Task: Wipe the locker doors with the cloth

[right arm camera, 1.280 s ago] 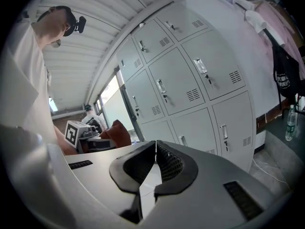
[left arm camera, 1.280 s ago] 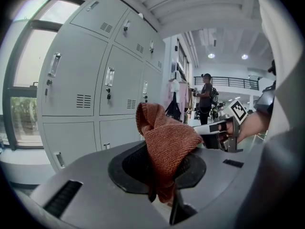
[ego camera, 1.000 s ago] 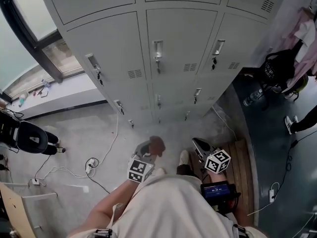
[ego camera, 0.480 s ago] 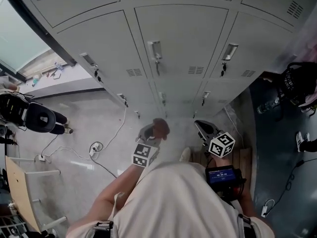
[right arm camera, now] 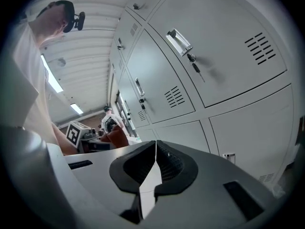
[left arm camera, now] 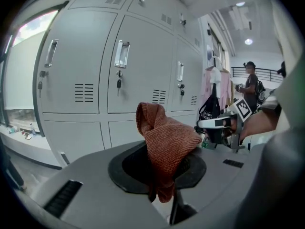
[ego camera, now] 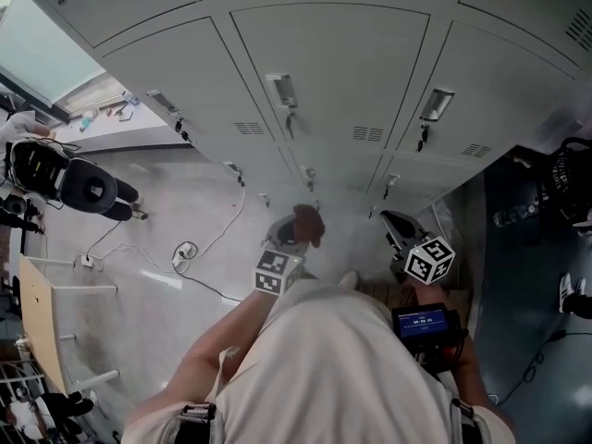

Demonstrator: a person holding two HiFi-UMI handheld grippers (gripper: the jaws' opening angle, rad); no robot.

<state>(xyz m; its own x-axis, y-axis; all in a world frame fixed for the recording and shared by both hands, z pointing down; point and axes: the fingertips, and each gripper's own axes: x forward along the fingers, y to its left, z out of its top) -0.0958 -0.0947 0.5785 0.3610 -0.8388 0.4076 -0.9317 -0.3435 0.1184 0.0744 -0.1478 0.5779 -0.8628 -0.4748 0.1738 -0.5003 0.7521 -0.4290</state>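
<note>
The cloth [left arm camera: 164, 144], a rust-red knitted rag, is being held bunched between the jaws of the left gripper [left arm camera: 159, 166]. Most of its bulk is standing above the jaws and only a short tail is hanging below them. It is being carried clear of the locker doors [ego camera: 324, 72], which are not yet being touched. A slip is being judged the nearest risk: with so little fabric being pinched, the cloth could be dragged out of the jaws by friction when it is pressed and swept along a painted panel. The jaws of the right gripper [right arm camera: 155, 168] are being held together on nothing, so no second grip is being offered should the cloth drop to the floor [ego camera: 176, 202]. Farther out, snagging is being judged likely at the recessed handles [left arm camera: 122, 54] and at the keys [left arm camera: 118, 84] hanging in the locks, where a loose fold could be caught and a key knocked. The weave could likewise be caught on the louvred vents [left arm camera: 84, 92]. In the head view both forearms are being held low and close to the torso, bent at the elbow. The left gripper is being pointed forward at the locker bank, and the right gripper is being held beside it, apart and farther right. Neither gripper is being raised to the upper doors.
</note>
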